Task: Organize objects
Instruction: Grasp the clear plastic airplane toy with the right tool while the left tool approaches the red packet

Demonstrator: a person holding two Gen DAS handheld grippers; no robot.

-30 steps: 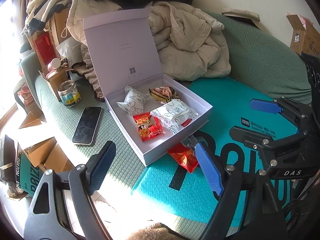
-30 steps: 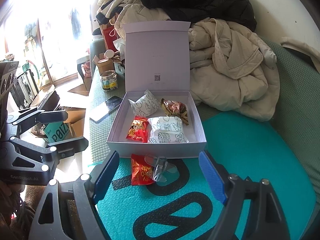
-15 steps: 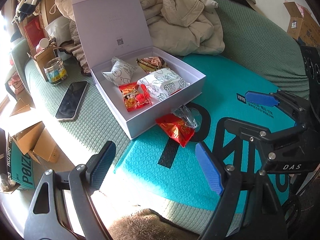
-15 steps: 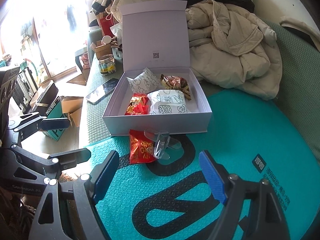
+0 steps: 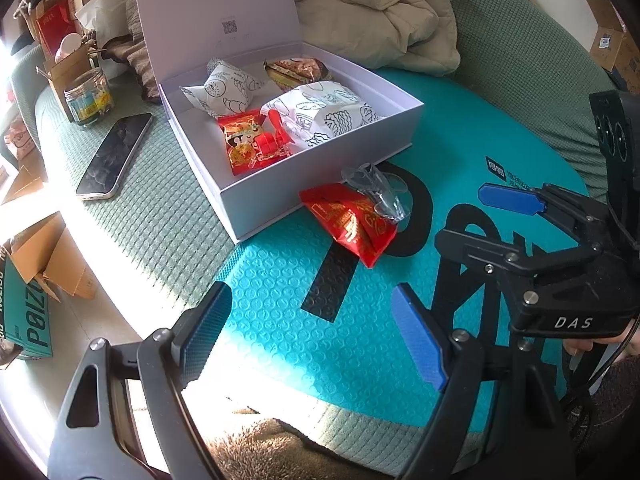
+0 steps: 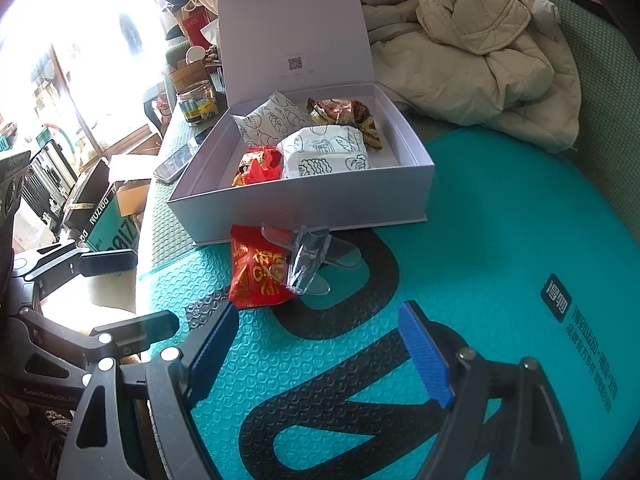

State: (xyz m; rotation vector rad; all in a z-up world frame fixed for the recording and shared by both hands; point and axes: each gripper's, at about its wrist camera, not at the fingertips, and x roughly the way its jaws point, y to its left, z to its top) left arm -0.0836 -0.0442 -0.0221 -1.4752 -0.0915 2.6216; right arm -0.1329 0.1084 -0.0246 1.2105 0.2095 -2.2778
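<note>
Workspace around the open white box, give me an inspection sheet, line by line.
Surface: teal bubble-textured mat lying on a green textured cushion.
Job's things: open white cardboard box holds printed white paper packets and red snack packets; a red foil packet and a clear plastic clip lie outside on the mat, against the box's front wall.
Clutter: black smartphone, clear plastic jar, beige padded jacket.
Grippers: left gripper and right gripper both open, empty, short of the packet.
Cables: black cable at the right gripper's body.
Surroundings: cardboard boxes on the floor, bright window.
</note>
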